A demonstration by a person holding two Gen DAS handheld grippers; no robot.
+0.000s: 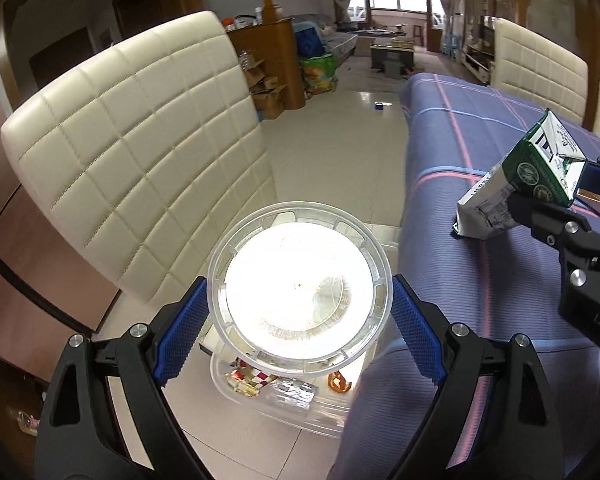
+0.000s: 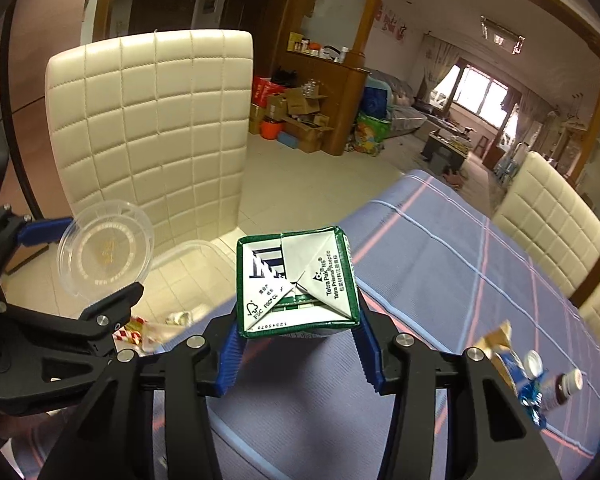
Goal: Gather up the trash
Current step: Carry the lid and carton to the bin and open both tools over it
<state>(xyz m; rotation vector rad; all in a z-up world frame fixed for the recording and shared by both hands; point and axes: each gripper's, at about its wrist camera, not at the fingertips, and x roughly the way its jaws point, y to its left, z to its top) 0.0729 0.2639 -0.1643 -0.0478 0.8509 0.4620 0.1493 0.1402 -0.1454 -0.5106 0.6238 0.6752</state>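
Note:
A clear round plastic lid [image 1: 296, 312] is held by its rim between the blue pads of my left gripper [image 1: 299, 280], which is shut on it. Directly below the lid, a clear plastic bin [image 1: 284, 412] stands on the floor tiles with a red-checked wrapper [image 1: 256, 378] and a silver wrapper [image 1: 292, 390] inside. My right gripper [image 2: 298, 320] is shut on a green and white drink carton [image 2: 296, 276], held above the table's edge. From the left wrist view the carton [image 1: 520, 176] hangs at the right. In the right wrist view the lid [image 2: 106, 248] shows at the left.
A table under a blue plaid cloth [image 2: 440, 264] fills the right side. A cream quilted chair [image 1: 140, 152] stands close behind the bin. On the cloth near the right edge lie a blue wrapper [image 2: 516, 368] and a small bottle [image 2: 564, 388]. More cream chairs [image 2: 548, 232] line the far side.

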